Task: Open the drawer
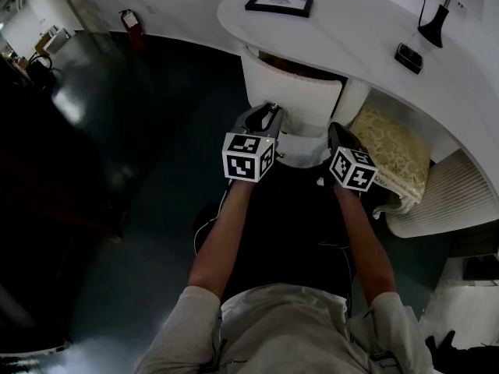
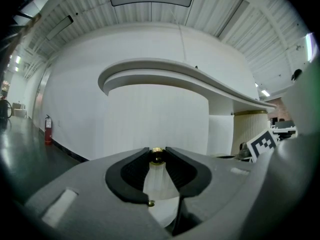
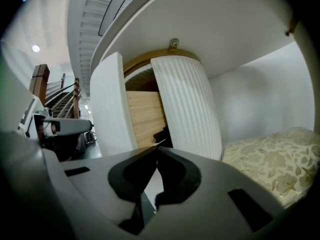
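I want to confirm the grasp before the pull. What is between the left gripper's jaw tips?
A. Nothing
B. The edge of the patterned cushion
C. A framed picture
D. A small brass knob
D: in the left gripper view, the left gripper has its two jaw tips closed against either side of a small brass knob.

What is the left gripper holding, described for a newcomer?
Under the curved white desk stands a rounded white cabinet. On its front is a small brass knob, clamped by the left gripper; it alone is metallic on that plain face.
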### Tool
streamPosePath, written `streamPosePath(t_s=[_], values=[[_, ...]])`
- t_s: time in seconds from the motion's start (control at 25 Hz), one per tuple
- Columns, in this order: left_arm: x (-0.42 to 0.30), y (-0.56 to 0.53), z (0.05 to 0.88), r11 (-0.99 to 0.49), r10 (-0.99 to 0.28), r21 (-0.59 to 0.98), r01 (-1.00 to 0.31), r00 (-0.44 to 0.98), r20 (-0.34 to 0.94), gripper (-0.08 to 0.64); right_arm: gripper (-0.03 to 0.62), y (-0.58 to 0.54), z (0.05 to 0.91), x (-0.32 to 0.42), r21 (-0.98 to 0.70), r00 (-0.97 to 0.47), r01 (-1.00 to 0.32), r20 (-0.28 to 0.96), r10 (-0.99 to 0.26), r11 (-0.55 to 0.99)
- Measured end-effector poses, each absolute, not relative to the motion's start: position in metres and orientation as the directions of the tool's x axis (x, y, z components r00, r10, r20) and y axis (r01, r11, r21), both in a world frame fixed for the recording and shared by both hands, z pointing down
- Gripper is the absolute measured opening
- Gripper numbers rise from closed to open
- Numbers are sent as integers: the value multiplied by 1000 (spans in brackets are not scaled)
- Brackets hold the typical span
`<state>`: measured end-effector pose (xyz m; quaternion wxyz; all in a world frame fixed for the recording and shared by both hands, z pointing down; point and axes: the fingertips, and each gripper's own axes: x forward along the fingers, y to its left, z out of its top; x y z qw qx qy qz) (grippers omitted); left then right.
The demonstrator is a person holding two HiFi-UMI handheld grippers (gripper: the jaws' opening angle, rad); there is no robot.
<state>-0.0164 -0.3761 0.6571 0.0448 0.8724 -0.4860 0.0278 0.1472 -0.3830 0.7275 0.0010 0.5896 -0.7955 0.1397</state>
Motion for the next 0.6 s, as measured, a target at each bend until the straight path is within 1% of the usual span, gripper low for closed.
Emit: streamPosePath(t_s=[0.12, 0.28, 0.6], values=[[-20, -372, 658, -525, -844, 54, -849, 528, 91, 106, 15, -368, 712, 143, -217, -332, -929, 136, -933, 299], [-23, -369, 659, -520, -847, 57, -852, 523, 89, 106, 17, -358, 694, 139, -157, -359, -927, 106, -927, 341], [-27, -360, 659, -517, -849, 50, -855, 519, 95, 106, 17, -348, 687, 139, -111, -381, -922, 93, -920, 371]])
